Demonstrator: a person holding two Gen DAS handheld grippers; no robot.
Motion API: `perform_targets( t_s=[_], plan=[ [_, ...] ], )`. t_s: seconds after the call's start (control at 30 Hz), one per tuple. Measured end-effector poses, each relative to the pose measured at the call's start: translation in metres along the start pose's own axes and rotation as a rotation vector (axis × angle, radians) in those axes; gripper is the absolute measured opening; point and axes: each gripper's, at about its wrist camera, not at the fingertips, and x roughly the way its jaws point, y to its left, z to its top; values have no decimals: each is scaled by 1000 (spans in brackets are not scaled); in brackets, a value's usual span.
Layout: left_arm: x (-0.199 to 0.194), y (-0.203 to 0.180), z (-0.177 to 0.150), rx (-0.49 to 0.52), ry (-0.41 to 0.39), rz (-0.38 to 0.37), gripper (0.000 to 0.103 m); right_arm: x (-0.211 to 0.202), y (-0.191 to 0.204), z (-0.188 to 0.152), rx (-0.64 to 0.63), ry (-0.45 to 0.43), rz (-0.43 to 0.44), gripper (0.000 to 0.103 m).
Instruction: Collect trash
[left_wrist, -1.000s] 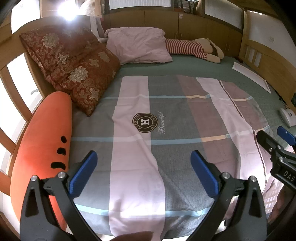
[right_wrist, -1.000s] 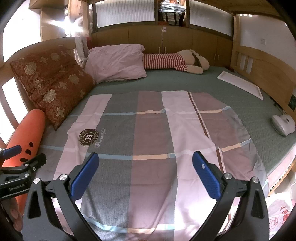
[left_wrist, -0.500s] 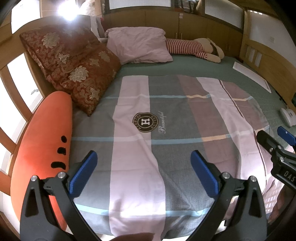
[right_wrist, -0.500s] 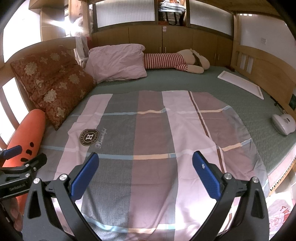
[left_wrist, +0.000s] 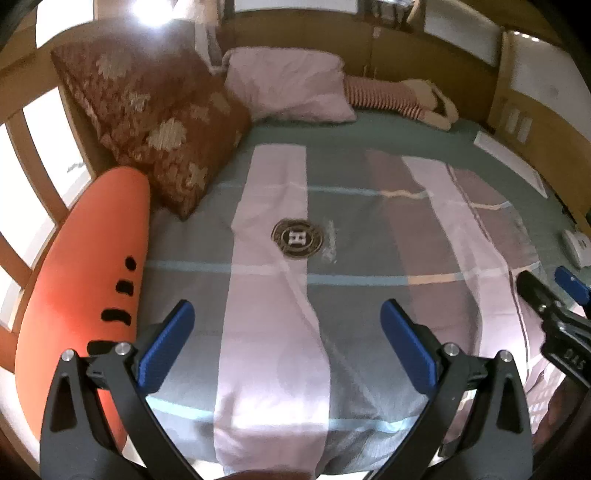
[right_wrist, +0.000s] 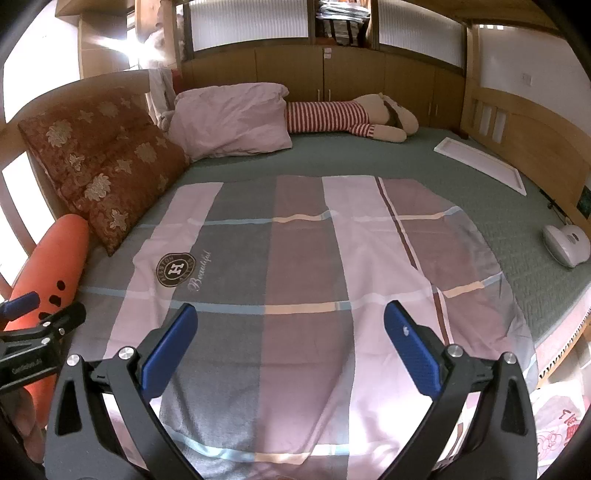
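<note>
My left gripper (left_wrist: 288, 332) is open and empty, held above the near end of a bed. My right gripper (right_wrist: 290, 334) is open and empty beside it, also over the near end. A patchwork quilt (right_wrist: 295, 266) with a round logo (right_wrist: 175, 269) covers the green mattress (right_wrist: 369, 158). A white plastic bag with red print (right_wrist: 554, 424) shows low at the bed's right side. I see no loose trash on the quilt. The right gripper shows at the right edge of the left wrist view (left_wrist: 554, 314), and the left gripper shows at the left edge of the right wrist view (right_wrist: 33, 332).
An orange carrot-shaped cushion (left_wrist: 85, 280) lies along the left edge, with red patterned cushions (right_wrist: 99, 162) and a pink pillow (right_wrist: 232, 118) behind it. A striped plush toy (right_wrist: 351, 118) lies at the head. A white flat panel (right_wrist: 480, 162) and a white device (right_wrist: 565, 243) lie at the right.
The left wrist view has tilted slightly and blurred, so the left gripper is moving a little. The right gripper has barely moved. Both stay open.
</note>
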Motion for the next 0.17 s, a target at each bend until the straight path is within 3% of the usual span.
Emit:
perform_targets(
  t_s=[0.17],
  plan=[
    [5, 7, 0, -31, 29, -5, 100, 0, -14, 3, 12, -2, -5, 99]
  ],
)
